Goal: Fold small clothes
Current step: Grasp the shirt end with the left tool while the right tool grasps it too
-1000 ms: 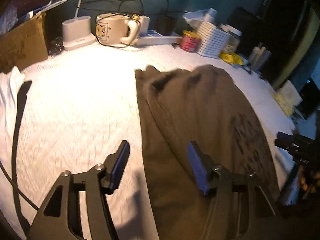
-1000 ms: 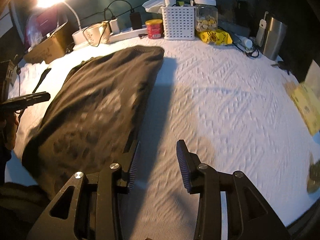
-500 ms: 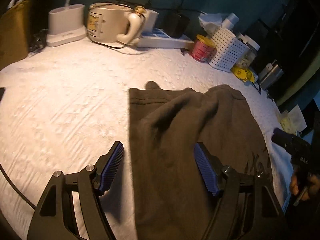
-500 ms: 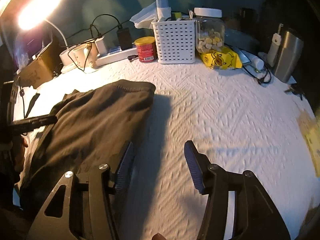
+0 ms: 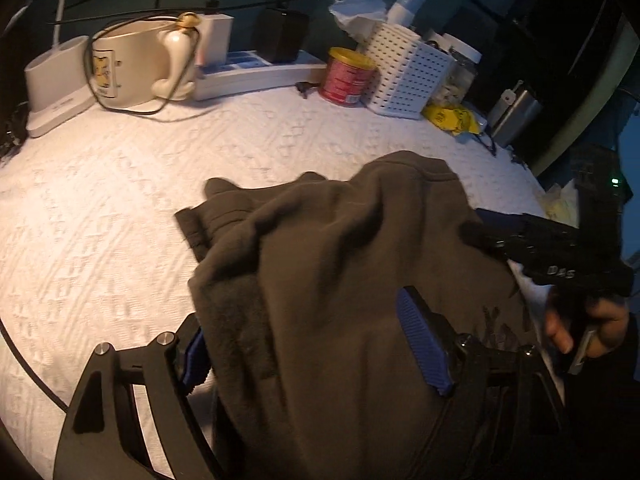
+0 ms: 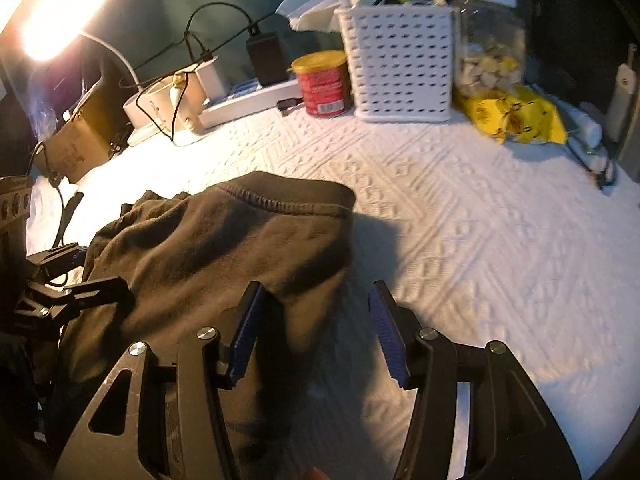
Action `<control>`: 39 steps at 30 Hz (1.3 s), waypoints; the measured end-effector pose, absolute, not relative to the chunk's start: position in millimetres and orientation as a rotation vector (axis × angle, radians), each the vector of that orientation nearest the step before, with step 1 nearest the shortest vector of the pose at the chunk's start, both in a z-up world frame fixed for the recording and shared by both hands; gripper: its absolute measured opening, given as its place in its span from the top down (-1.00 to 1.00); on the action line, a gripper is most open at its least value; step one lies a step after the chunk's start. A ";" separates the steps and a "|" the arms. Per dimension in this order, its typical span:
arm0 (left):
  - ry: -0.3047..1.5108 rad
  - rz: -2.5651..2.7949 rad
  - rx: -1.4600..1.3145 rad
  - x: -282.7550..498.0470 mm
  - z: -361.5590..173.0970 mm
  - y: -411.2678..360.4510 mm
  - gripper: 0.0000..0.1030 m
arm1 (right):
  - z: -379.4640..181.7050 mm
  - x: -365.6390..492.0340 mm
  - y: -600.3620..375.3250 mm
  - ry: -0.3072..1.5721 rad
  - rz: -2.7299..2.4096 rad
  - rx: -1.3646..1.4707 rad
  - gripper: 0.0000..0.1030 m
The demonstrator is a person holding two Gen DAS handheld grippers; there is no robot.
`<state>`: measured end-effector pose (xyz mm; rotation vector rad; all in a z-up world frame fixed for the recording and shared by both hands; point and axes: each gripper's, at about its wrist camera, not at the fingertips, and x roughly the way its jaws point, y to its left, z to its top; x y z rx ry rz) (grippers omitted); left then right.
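The left wrist view shows the left tool point(image 5: 316, 340) with its blue pads spread wide, and the dark brown garment point(image 5: 340, 272) bunched up between them. The cloth covers most of the left pad point(image 5: 194, 360) and passes in front of the right one; the pads do not press it, so this tool is released. The garment lies on the white textured cover point(image 5: 120, 208) of the desk, toward its near edge, with a hemmed end lifted in a hump. At the right, the right tool point(image 5: 560, 256) is seen from the side, held in the person's hand point(image 5: 584, 328), its tip against the cloth.

In the right wrist view the right tool point(image 6: 316, 332) is also released, with the right edge of the garment point(image 6: 224, 240) lying between its spread pads, nearer to the left pad. The stitched hem point(image 6: 272, 200) faces the far edge.

Along the far edge of the desk stand a cream mug point(image 5: 132, 64), a white power strip point(image 5: 256, 72), a red can point(image 5: 348, 76), a white perforated basket point(image 6: 400, 64) and a clear jar with a white lid point(image 6: 488, 40). A yellow packet point(image 6: 516, 116) lies in front of the jar. A lit lamp point(image 6: 56, 16) shines at the far left corner.
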<state>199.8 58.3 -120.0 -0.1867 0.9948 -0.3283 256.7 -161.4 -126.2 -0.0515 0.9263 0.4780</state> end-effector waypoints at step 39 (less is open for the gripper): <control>0.809 -0.308 -0.117 175.9 -96.5 28.1 0.57 | -91.4 208.9 -100.9 0.723 0.562 -0.226 0.65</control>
